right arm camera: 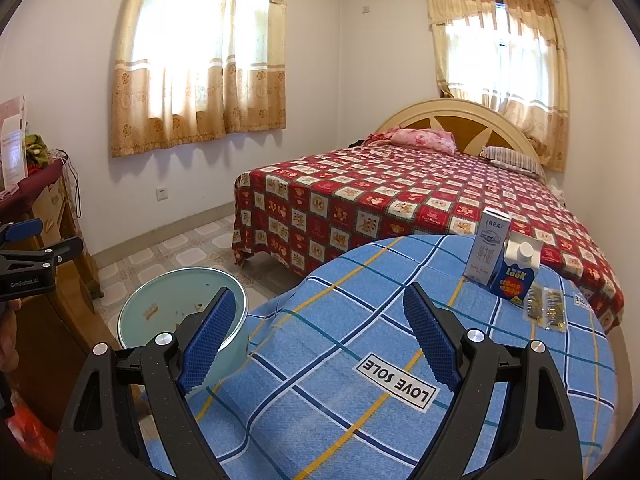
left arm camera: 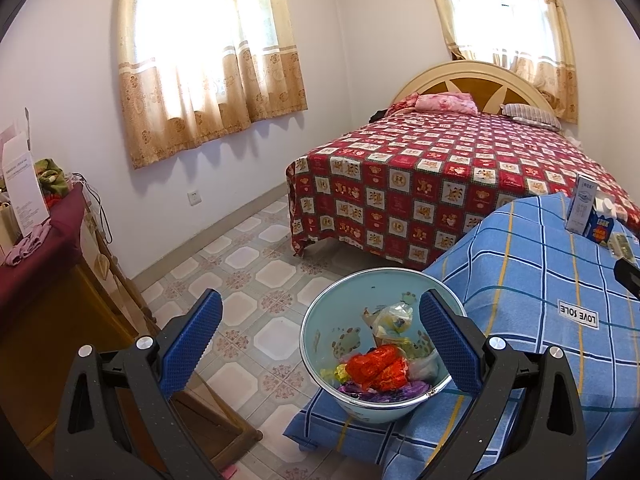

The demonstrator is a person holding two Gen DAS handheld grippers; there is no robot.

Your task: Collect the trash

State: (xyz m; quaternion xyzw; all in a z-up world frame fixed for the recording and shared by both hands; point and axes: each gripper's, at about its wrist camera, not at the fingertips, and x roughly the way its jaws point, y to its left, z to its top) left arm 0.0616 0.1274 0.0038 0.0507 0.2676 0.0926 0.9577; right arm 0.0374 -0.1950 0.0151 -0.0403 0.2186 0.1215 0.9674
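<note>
A pale blue bin (left arm camera: 320, 324) stands beside the blue checked table (left arm camera: 540, 280) and holds crumpled wrappers, with a red-orange one (left arm camera: 376, 368) on top. My left gripper (left arm camera: 320, 340) is open and empty above the bin's near rim. In the right wrist view the bin (right arm camera: 160, 300) is at the lower left. My right gripper (right arm camera: 316, 340) is open and empty above the table (right arm camera: 340, 300). On the table's far right stand a white-blue milk carton (right arm camera: 486, 248), a blue carton (right arm camera: 516, 272) and a small foil packet (right arm camera: 546, 308).
A bed with a red patterned cover (right arm camera: 400, 208) lies behind the table. A wooden cabinet with a dark red cloth (left arm camera: 40, 248) stands at the left wall. Tiled floor (left arm camera: 248, 272) lies between cabinet and bed. The left gripper's body (right arm camera: 24, 264) shows at the left edge.
</note>
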